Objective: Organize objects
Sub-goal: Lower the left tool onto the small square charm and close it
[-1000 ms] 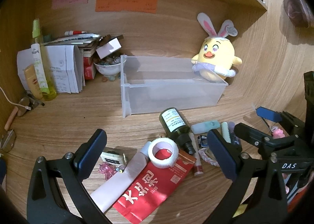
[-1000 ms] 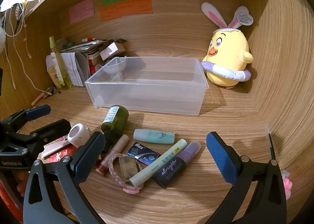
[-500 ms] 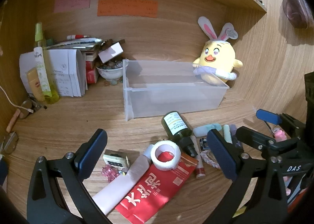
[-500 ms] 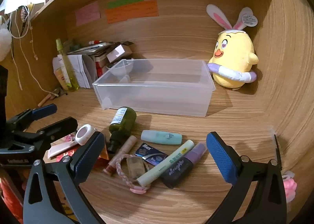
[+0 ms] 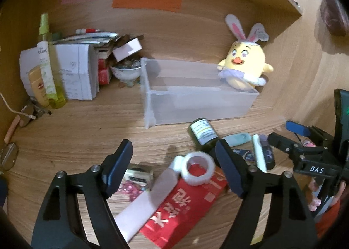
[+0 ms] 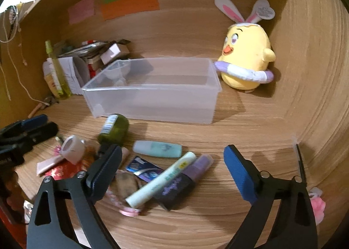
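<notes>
Pre-grasp over clutter, clear bin (image 6: 152,98) empty.
Both jaws just narrowing, nothing between. L gripper (image 5: 173,168) half-wide over tape roll (image 5: 197,167); R gripper (image 6: 172,168) wide over purple spray (image 6: 185,183) on counter (image 6: 218,216). I'd pinch one item only, then bin it.

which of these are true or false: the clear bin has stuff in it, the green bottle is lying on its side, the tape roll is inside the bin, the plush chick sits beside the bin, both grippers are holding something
1. The clear bin has stuff in it. False: it is empty.
2. The green bottle lies on its side. True.
3. The tape roll is inside the bin. False: it lies on the desk, on a red packet.
4. The plush chick sits beside the bin. True.
5. Both grippers hold something. False: the left gripper and right gripper are open, holding nothing.
</notes>
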`<action>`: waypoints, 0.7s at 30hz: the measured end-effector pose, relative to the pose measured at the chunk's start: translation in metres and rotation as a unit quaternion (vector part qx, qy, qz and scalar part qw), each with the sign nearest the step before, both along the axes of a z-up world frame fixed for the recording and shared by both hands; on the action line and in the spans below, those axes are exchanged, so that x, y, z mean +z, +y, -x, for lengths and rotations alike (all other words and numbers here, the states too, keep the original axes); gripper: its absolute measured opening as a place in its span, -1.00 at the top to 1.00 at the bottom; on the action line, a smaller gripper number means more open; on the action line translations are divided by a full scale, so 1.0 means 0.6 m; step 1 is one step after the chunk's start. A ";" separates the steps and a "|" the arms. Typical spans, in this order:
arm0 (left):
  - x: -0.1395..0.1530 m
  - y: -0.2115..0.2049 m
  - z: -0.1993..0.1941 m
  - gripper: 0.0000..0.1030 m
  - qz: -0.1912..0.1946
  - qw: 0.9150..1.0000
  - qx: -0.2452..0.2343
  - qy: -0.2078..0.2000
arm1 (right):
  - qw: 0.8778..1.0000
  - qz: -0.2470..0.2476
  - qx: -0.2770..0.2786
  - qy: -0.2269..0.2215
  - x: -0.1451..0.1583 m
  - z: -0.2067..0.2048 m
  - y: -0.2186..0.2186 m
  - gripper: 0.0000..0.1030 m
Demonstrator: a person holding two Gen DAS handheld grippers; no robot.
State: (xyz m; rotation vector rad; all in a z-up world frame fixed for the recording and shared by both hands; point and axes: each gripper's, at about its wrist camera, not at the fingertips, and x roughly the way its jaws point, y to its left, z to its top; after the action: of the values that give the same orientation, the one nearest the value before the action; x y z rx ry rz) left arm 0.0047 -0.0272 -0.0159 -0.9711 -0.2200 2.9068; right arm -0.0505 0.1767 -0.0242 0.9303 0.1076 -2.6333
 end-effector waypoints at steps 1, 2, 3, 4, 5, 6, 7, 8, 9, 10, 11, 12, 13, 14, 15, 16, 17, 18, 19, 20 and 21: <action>-0.003 -0.005 0.001 -0.51 -0.002 1.000 0.001 -0.005 | 1.000 0.000 -0.003 -0.004 -0.003 0.003 0.004 -0.75; -0.006 -0.009 0.002 -0.51 -0.002 1.000 0.002 -0.012 | 1.000 0.000 -0.006 -0.010 -0.007 0.007 0.009 -0.72; -0.009 -0.013 0.002 -0.51 -0.001 1.000 0.004 -0.014 | 1.000 0.000 -0.008 -0.014 -0.010 0.010 0.011 -0.67; -0.013 -0.017 0.003 -0.51 0.001 1.000 0.008 -0.018 | 1.000 0.000 -0.011 -0.020 -0.015 0.014 0.015 -0.63; -0.016 -0.021 0.003 -0.51 0.003 1.000 0.012 -0.023 | 1.000 -0.001 -0.014 -0.026 -0.019 0.017 0.017 -0.55; -0.022 -0.027 0.004 -0.51 0.002 0.999 0.017 -0.029 | 0.999 0.000 -0.016 -0.033 -0.024 0.021 0.020 -0.48; -0.025 -0.032 0.004 -0.51 0.000 0.999 0.019 -0.034 | 0.999 0.001 -0.018 -0.040 -0.028 0.025 0.023 -0.45; -0.030 -0.036 0.005 -0.50 -0.003 0.999 0.023 -0.039 | 0.999 0.003 -0.019 -0.046 -0.032 0.028 0.025 -0.41; -0.035 -0.040 0.007 -0.49 -0.005 0.999 0.027 -0.045 | 0.998 0.007 -0.020 -0.053 -0.037 0.032 0.028 -0.37; -0.040 -0.043 0.009 -0.41 -0.006 0.998 0.031 -0.051 | 0.998 0.010 -0.020 -0.059 -0.041 0.034 0.031 -0.35; -0.044 -0.046 0.011 -0.38 -0.008 0.998 0.034 -0.056 | 0.998 0.012 -0.020 -0.063 -0.044 0.035 0.031 -0.30; -0.050 -0.050 0.014 -0.33 -0.010 0.997 0.037 -0.064 | 0.997 0.015 -0.020 -0.068 -0.047 0.038 0.033 -0.26; -0.055 -0.053 0.016 -0.31 -0.014 0.997 0.039 -0.069 | 0.997 0.017 -0.020 -0.075 -0.050 0.041 0.034 -0.23; -0.056 -0.054 0.017 -0.31 -0.015 0.997 0.040 -0.071 | 0.997 0.018 -0.020 -0.079 -0.052 0.042 0.034 -0.19; -0.060 -0.056 0.020 -0.31 -0.016 0.996 0.042 -0.074 | 0.996 0.019 -0.019 -0.083 -0.055 0.044 0.034 -0.17; -0.061 -0.058 0.022 -0.30 -0.015 0.996 0.044 -0.075 | 0.996 0.023 -0.017 -0.088 -0.057 0.045 0.034 -0.17; -0.064 -0.059 0.023 -0.30 -0.014 0.996 0.045 -0.077 | 0.995 0.024 -0.015 -0.092 -0.059 0.046 0.033 -0.16; -0.066 -0.061 0.025 -0.28 -0.016 0.996 0.046 -0.079 | 0.995 0.023 -0.014 -0.096 -0.061 0.048 0.031 -0.11; -0.068 -0.062 0.026 -0.24 -0.018 0.995 0.045 -0.082 | 0.995 0.020 -0.014 -0.098 -0.063 0.048 0.030 -0.10; -0.071 -0.063 0.027 -0.21 -0.022 0.995 0.043 -0.087 | 0.995 0.020 -0.014 -0.099 -0.063 0.048 0.030 -0.06; -0.072 -0.063 0.028 -0.13 -0.021 0.995 0.042 -0.090 | 0.995 0.021 -0.013 -0.101 -0.063 0.048 0.032 -0.01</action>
State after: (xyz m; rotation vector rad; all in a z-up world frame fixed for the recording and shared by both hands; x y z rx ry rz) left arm -0.0121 -0.0649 -0.0594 -1.2462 -0.3392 2.8750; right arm -0.0791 0.1959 -0.0619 1.1831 -0.0113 -2.5379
